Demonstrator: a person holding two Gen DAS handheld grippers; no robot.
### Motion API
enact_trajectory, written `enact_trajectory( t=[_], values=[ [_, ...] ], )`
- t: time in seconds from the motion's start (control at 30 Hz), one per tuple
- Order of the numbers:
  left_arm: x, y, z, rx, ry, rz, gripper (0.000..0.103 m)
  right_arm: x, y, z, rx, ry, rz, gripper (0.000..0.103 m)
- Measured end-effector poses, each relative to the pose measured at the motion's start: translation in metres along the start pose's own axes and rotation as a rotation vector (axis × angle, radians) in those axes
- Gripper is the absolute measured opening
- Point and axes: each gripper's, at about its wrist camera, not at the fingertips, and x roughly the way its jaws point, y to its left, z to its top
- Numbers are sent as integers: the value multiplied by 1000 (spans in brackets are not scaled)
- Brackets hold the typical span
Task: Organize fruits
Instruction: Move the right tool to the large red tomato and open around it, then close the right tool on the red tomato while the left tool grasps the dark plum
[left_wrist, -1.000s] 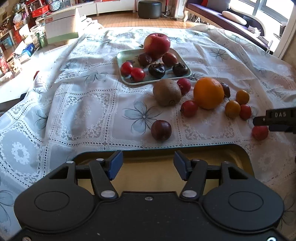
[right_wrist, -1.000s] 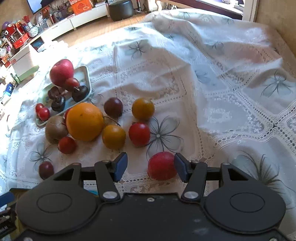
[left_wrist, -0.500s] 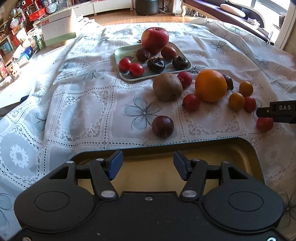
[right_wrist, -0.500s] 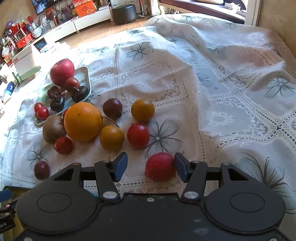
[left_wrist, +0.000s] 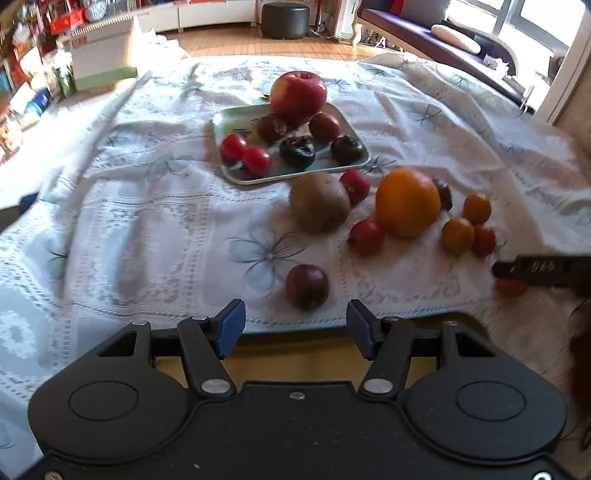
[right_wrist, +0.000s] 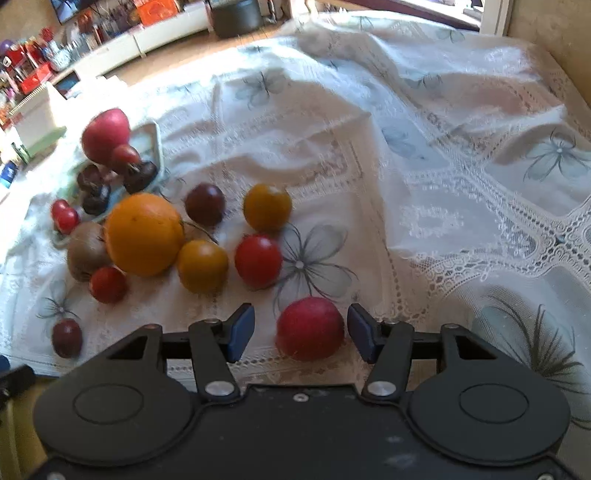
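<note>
A pale green tray (left_wrist: 221, 122) holds a big red apple (left_wrist: 298, 94) and several small red and dark fruits. Loose on the lace cloth lie a kiwi (left_wrist: 319, 203), an orange (left_wrist: 408, 202), and small red, yellow and dark fruits. My left gripper (left_wrist: 295, 325) is open and empty, just short of a dark plum (left_wrist: 307, 286). My right gripper (right_wrist: 301, 332) is open with a red fruit (right_wrist: 310, 328) between its fingers, near the right pad; it is not gripped. The orange (right_wrist: 144, 234) and tray (right_wrist: 149, 140) also show in the right wrist view.
The table's wooden front edge (left_wrist: 295, 354) lies under my left gripper. The white lace tablecloth (right_wrist: 443, 166) is rumpled to the right. The right gripper's finger (left_wrist: 543, 271) shows at the right edge of the left wrist view. Furniture and boxes stand beyond the table.
Both grippers have moved forward over the cloth. The dark plum is now nearer my left fingers, and the red fruit sits further in between my right fingers. Both stay open.
</note>
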Motion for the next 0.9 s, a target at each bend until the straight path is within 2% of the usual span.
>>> enact_trajectory(
  t=[0.17, 0.27, 0.4, 0.67, 0.9],
  values=[
    [15, -3, 8, -28, 31, -42, 63, 6, 3, -1, -23, 17, -24, 59],
    [23, -6, 8, -19, 46, -41, 63, 9, 4, -1, -34, 23, -34, 52],
    [35, -10, 9, -11, 62, -12, 63, 8, 6, -2, -49, 17, -39, 49],
    [61, -10, 10, -34, 100, 62, 63, 8, 7, -2, -50, 15, -43, 48],
    [65, -21, 5, 28, 98, 103, 63, 8, 7, -2, -50, 16, -45, 48]
  ],
)
